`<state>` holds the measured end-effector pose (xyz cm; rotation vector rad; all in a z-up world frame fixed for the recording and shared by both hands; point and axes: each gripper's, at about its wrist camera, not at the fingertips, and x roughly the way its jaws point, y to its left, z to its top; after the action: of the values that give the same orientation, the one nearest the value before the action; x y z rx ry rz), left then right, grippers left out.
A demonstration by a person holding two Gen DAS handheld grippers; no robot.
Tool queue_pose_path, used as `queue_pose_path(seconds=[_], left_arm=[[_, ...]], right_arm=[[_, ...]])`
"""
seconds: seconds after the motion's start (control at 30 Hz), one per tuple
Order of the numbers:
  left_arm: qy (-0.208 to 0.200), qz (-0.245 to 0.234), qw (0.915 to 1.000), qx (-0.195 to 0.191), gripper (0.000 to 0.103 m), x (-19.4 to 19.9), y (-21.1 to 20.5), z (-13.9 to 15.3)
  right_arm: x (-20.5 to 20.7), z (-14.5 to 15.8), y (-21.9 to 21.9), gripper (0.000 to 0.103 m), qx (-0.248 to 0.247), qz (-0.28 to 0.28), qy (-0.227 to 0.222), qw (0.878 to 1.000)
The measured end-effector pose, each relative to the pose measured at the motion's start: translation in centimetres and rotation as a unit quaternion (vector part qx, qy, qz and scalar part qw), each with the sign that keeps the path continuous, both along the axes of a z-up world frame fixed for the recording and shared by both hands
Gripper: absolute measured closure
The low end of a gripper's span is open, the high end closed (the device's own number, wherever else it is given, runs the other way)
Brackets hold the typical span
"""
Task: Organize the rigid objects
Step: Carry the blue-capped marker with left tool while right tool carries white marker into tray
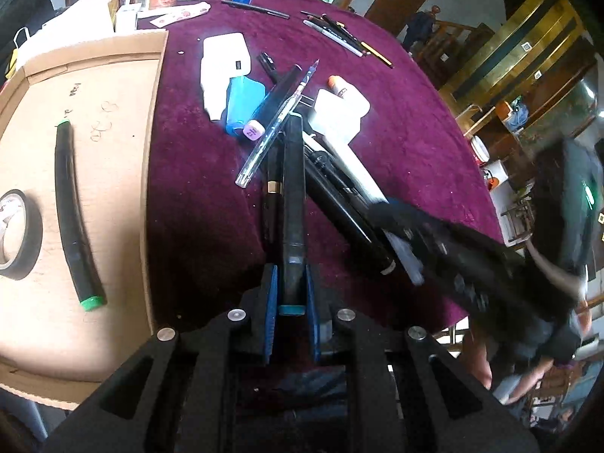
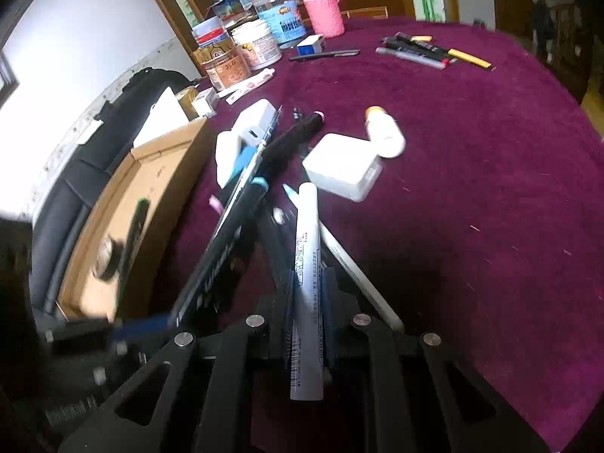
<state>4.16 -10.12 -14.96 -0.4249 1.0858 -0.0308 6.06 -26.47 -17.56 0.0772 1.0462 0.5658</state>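
Note:
My left gripper (image 1: 291,287) is shut on a black marker with teal ends (image 1: 293,204), held above a pile of pens on the purple cloth. My right gripper (image 2: 307,302) is shut on a white marker (image 2: 307,283) and shows blurred at the right of the left wrist view (image 1: 453,260). The pile holds a black marker with a lilac cap (image 1: 271,109), a clear pen (image 1: 279,120), a white charger block (image 1: 338,113), a blue case (image 1: 243,102) and a white power bank (image 1: 224,60). A cardboard box (image 1: 124,188) on the left holds a green-capped black marker (image 1: 71,215) and a tape roll (image 1: 15,234).
More pens (image 1: 347,36) lie at the table's far side. Jars (image 2: 256,45), a pink-sleeved bottle (image 2: 324,7) and a blue-white eraser (image 2: 309,45) stand at the back. An orange-tipped white tube (image 2: 385,132) lies beside the charger. A black sofa (image 2: 75,196) is left of the box.

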Motion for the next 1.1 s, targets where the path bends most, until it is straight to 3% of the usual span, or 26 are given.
queue_pose_path(seconds=[0.1,0.17,0.23,0.3,0.5,0.6,0.67,0.73,0.83,0.93,1.1], left_arm=[[0.004,-0.003,0.9999,0.011,0.090,0.5,-0.4,0.0],[0.000,-0.007,0.9997,0.024,0.081,0.8,-0.7,0.2],[-0.003,-0.007,0.9994,0.034,0.062,1.4,-1.1,0.3],[-0.005,-0.012,0.9989,0.045,0.062,1.9,-1.5,0.4],[-0.023,-0.029,0.9976,0.059,0.062,3.2,-3.0,1.1],[-0.011,-0.033,0.9982,0.049,0.062,4.3,-3.4,0.6],[-0.006,-0.034,0.9973,0.064,0.062,5.2,-3.7,0.3],[0.000,-0.031,0.9966,0.076,0.072,5.7,-3.8,-0.1],[0.003,-0.033,0.9977,0.059,0.090,6.4,-3.6,-0.7],[0.003,-0.020,0.9982,0.057,0.090,6.1,-3.1,-0.7],[-0.006,0.001,0.9999,0.011,0.090,3.7,-1.5,-0.2]], right_arm=[[-0.5,-0.4,-0.4,0.090,-0.005,-0.005,-0.001,1.000],[-0.6,-0.4,-0.6,0.090,0.000,-0.006,-0.002,1.000],[-0.4,-0.5,-0.8,0.090,0.007,-0.005,-0.001,1.000],[-0.4,-0.7,-0.8,0.090,0.007,-0.007,-0.002,1.000],[-0.6,-0.7,-2.0,0.090,0.012,-0.021,-0.003,1.000],[-0.3,-0.6,-3.1,0.090,0.009,-0.037,-0.001,0.999],[-0.2,-0.6,-3.4,0.090,0.019,-0.038,0.001,0.999],[-0.3,-0.6,-3.5,0.090,0.022,-0.034,0.000,0.999],[-0.3,-0.8,-3.2,0.090,0.023,-0.031,0.003,0.999],[-0.2,-0.9,-3.1,0.090,0.027,-0.032,0.003,0.999],[-0.4,-0.8,-3.3,0.090,0.048,-0.039,0.008,0.998]])
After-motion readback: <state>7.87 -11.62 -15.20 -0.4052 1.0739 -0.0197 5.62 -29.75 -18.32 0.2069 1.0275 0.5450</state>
